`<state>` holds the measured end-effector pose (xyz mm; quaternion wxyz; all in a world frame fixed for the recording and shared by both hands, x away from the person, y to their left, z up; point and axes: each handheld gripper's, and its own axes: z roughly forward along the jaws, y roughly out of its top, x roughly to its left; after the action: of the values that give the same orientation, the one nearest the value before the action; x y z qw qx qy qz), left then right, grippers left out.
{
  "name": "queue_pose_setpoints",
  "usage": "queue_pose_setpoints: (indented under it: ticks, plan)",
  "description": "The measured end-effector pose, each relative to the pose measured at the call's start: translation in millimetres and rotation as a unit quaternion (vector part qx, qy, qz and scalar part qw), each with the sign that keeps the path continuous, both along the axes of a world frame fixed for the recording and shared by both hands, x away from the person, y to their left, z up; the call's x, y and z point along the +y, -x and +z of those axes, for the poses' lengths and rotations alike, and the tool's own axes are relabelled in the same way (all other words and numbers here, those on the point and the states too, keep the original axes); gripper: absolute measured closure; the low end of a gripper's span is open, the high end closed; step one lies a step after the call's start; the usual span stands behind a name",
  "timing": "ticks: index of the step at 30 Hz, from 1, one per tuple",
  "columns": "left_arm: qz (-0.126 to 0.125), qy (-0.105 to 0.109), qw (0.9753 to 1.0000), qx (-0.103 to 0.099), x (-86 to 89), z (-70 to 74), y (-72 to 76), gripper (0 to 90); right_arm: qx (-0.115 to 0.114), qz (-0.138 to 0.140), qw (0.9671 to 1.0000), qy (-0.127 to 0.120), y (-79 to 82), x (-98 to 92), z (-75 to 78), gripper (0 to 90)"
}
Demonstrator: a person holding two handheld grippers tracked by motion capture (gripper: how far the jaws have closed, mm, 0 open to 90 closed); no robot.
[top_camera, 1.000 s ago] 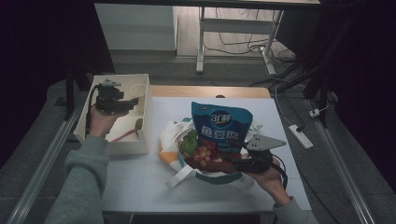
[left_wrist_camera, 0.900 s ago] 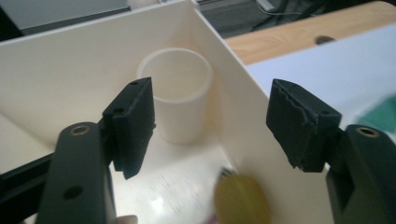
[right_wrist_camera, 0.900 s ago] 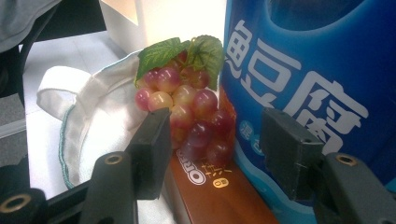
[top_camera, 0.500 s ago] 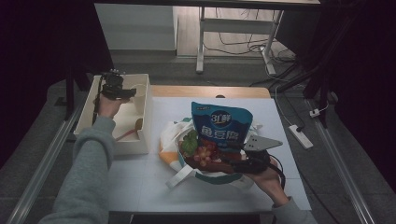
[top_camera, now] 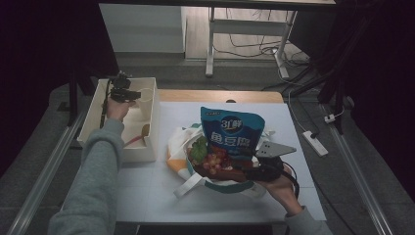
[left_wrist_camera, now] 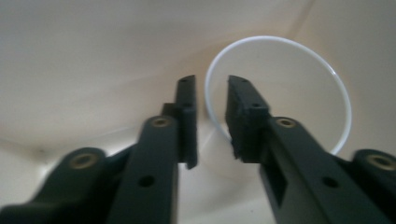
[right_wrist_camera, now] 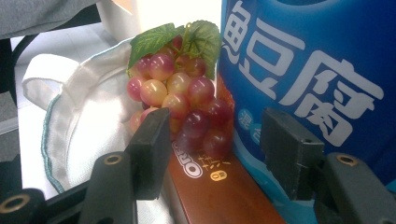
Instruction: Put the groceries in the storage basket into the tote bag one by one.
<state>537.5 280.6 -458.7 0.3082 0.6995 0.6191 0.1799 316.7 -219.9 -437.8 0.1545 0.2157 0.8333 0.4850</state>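
Now, step in hand: packing a cloth tote bag [top_camera: 182, 142] on the desk [top_camera: 147, 196]; my guess is the left tool [top_camera: 128, 94] is fetching the next item from the cream box [top_camera: 152, 122] just left of the bag.
Left tool: held over the far end of the box; in the left gripper view its jaws stand a narrow gap apart with nothing between them, and a thin white ring [left_wrist_camera: 343, 88] lies just beyond the tips on the box floor.
Right tool: the right tool [right_wrist_camera: 212, 140] sits at the bag's near right edge, jaws wide apart and gripping nothing, straddling a brown Oreo box [right_wrist_camera: 219, 191].
Bag contents: a blue snack packet [top_camera: 232, 132] stands upright at the back, a bunch of grapes [right_wrist_camera: 180, 100] leans against its left front, above the Oreo box.
Next move: probably lower the left tool so one jaw goes inside the ring and one outside, then close on the rim; it is thin and lies flat, so it could slip.
Hard to tell: small reddish and brown things [top_camera: 139, 137] lie in the box's near end, too dim to name; the bag's depth is hidden.
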Motion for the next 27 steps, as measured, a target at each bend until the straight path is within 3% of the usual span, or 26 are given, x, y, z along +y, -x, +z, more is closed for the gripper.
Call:
queue_pose_setpoints:
  ticks: [2,7,10,13,20,27]
  plan:
    - [0.001,0.010,0.9999,0.004,1.6,-0.2,-0.2,82.5,0.000,-0.001,1.0000,0.000,-0.2,-0.4,0.0,43.0]
    - [0.005,0.016,0.9997,0.015,4.9,1.9,2.0,84.3,0.000,-0.004,1.0000,0.000,-0.7,-1.3,-0.4,43.0]
    - [0.004,0.026,0.9996,0.010,7.9,6.7,7.3,84.5,-0.001,-0.003,1.0000,0.000,-0.5,-1.2,-0.2,43.0]
    - [-0.001,0.021,0.9998,-0.002,8.6,17.2,14.9,84.6,0.000,-0.003,1.0000,-0.001,-0.5,-0.9,-0.1,43.0]
    - [-0.020,0.011,0.9986,-0.047,11.5,53.4,50.8,84.6,-0.004,0.001,1.0000,-0.003,0.2,-0.2,0.7,43.0]
    - [-0.064,0.013,0.9955,-0.069,8.7,73.7,88.1,84.5,-0.006,0.006,1.0000,-0.003,1.0,1.4,2.1,42.9]
